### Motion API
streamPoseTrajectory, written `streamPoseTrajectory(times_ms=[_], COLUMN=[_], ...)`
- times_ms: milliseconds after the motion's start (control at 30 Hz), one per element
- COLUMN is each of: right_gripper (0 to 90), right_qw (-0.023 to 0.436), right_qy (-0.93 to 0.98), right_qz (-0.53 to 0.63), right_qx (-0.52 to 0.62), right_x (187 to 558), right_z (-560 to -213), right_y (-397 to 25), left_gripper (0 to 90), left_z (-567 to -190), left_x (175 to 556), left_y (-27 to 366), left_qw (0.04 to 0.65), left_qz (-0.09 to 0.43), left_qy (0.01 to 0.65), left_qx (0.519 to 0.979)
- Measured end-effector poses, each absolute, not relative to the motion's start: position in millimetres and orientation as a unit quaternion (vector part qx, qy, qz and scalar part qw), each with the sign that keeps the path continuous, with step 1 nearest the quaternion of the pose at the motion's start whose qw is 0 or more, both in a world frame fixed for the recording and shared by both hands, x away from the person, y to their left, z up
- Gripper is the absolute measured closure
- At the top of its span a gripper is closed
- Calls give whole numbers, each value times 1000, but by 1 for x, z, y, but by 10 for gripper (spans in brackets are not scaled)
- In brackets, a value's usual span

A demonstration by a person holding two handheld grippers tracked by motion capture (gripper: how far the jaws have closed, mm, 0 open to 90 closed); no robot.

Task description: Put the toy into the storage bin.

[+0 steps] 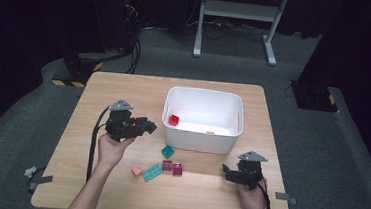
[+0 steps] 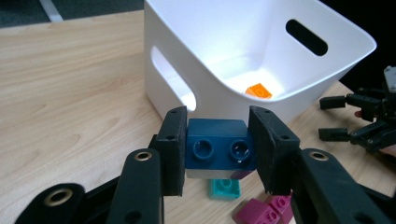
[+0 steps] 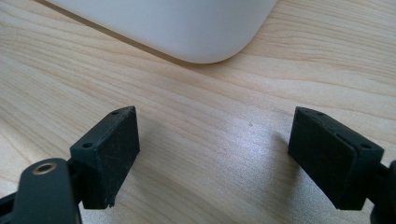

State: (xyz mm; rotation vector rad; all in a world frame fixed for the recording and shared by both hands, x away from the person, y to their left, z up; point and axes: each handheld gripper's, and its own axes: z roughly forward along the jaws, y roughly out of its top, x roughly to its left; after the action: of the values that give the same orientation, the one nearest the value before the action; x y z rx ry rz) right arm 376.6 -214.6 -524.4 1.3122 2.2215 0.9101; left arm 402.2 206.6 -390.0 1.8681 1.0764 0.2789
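Two grippers work over the wooden worktop (image 1: 116, 189) in the high view: the left gripper (image 1: 146, 127) is raised at about nine o'clock of the white bin (image 1: 201, 142), and the right gripper (image 1: 227, 172) sits low at about five o'clock of it, well apart from the other. Inside the bin lie a red brick (image 1: 174, 119) and a small orange brick (image 1: 210, 132). On the worktop at six o'clock of the bin lie loose pieces: a teal brick (image 1: 168, 151), two magenta bricks (image 1: 172, 167), a longer teal brick (image 1: 152, 172) and a salmon brick (image 1: 137, 171). From the left gripper view, the jaws are clamped on a dark blue brick (image 2: 216, 148), studs facing the camera, held just before the bin's near wall; the orange brick (image 2: 258, 90) rests on the bin floor beyond, with a teal brick (image 2: 224, 188) and the magenta bricks (image 2: 266, 211) below. From the right gripper view, the jaws stand wide apart with nothing between them, over bare wood near a corner of the bin (image 3: 187, 28).
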Motion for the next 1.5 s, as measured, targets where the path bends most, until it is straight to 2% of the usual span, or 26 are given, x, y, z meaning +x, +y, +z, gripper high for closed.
streamPoseTrajectory(times_ms=[800,1500], right_gripper=[162,162], right_qw=[202,202], right_qy=[795,795], right_qz=[326,326], right_qx=[470,470], right_x=[377,377], right_z=[-524,-524], right_y=[-215,-215], left_gripper=[587,586], left_z=[-355,-354], left_x=[425,446], left_y=[181,143], left_qw=[469,459], left_qz=[119,109], left_qy=[411,394], left_qx=[772,789])
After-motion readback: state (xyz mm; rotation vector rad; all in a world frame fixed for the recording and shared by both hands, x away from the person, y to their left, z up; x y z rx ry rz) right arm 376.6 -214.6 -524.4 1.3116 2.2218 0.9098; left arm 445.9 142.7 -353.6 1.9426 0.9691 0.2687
